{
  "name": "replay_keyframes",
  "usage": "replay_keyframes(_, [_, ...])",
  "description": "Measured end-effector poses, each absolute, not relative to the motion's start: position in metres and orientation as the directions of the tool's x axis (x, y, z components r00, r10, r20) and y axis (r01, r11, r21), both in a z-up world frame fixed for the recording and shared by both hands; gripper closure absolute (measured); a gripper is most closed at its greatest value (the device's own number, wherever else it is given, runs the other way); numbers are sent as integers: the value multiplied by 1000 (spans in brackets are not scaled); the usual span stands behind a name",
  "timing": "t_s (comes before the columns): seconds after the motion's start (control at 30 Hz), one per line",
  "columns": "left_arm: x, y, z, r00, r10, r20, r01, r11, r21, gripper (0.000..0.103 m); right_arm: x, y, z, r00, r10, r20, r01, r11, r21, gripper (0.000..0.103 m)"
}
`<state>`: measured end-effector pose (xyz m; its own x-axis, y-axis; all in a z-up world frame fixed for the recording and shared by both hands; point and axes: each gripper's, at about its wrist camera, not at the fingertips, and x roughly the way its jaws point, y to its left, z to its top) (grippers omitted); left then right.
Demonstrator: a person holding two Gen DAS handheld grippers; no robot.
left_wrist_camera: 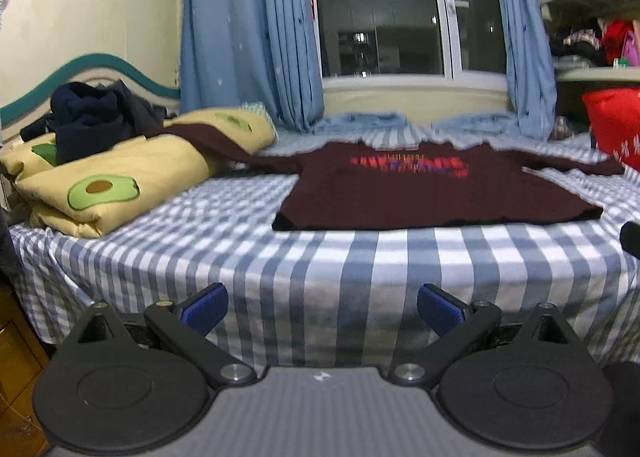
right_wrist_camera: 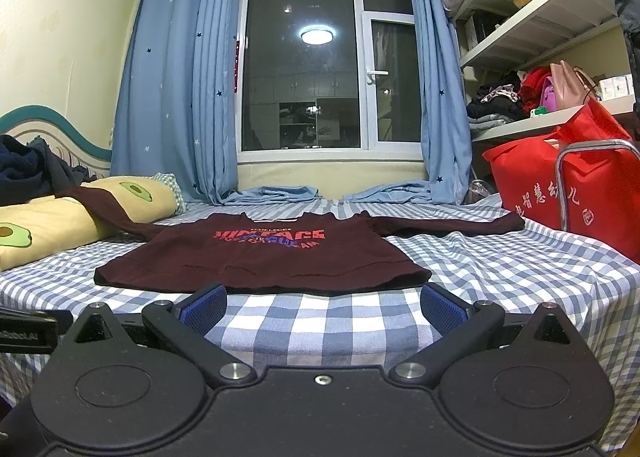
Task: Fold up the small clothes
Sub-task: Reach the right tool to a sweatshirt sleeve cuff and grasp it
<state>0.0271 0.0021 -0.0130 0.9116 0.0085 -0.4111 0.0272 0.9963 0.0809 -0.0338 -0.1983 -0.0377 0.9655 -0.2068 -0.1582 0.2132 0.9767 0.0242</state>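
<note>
A dark maroon long-sleeved top (left_wrist_camera: pixel 432 193) with red and blue lettering lies flat, front up, on the blue-and-white checked bed (left_wrist_camera: pixel 320 281). Its sleeves spread out to both sides; the left sleeve rests on the quilt. It also shows in the right wrist view (right_wrist_camera: pixel 264 253). My left gripper (left_wrist_camera: pixel 322 311) is open and empty, below and in front of the bed's edge. My right gripper (right_wrist_camera: pixel 323 309) is open and empty, just above the bed (right_wrist_camera: pixel 500 257), close to the top's hem.
A folded yellow avocado-print quilt (left_wrist_camera: pixel 116 177) with dark clothes (left_wrist_camera: pixel 88 117) on it lies at the left. A red bag (right_wrist_camera: pixel 568 197) stands at the right. Blue curtains (right_wrist_camera: pixel 176 77) and a window are behind; shelves (right_wrist_camera: pixel 540 17) at right.
</note>
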Motion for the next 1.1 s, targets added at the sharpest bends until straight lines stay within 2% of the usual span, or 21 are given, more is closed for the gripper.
replay_keyframes(0.2, [60, -3, 3, 873, -12, -488, 49, 997, 63, 1, -21, -219, -16, 980, -141, -140, 158, 980, 120, 0])
replay_keyframes(0.37, [109, -11, 28, 874, -18, -486, 73, 993, 96, 1, 17, -249, 13, 983, -120, -137, 137, 983, 121, 0])
replay_keyframes(0.47, [146, -15, 47, 869, -25, -493, 81, 992, 92, 1, 45, -279, 31, 983, -87, -160, 115, 978, 177, 0])
replay_keyframes(0.57, [188, -22, 68, 866, -41, -499, 97, 991, 87, 1, 69, -316, 57, 992, -47, -114, 74, 964, 255, 0])
replay_keyframes(0.7, [246, -42, 99, 856, -63, -514, 120, 989, 80, 1, 102, -360, 104, 990, -69, -126, 101, 959, 266, 0])
replay_keyframes(0.9, [321, -84, 128, 852, -75, -517, 145, 985, 95, 1, 164, -431, 146, 969, -152, -197, 197, 951, 236, 0])
replay_keyframes(1.1, [392, -143, 121, 843, -99, -528, 174, 980, 94, 1, 246, -528, 125, 865, -324, -384, 420, 885, 200, 0])
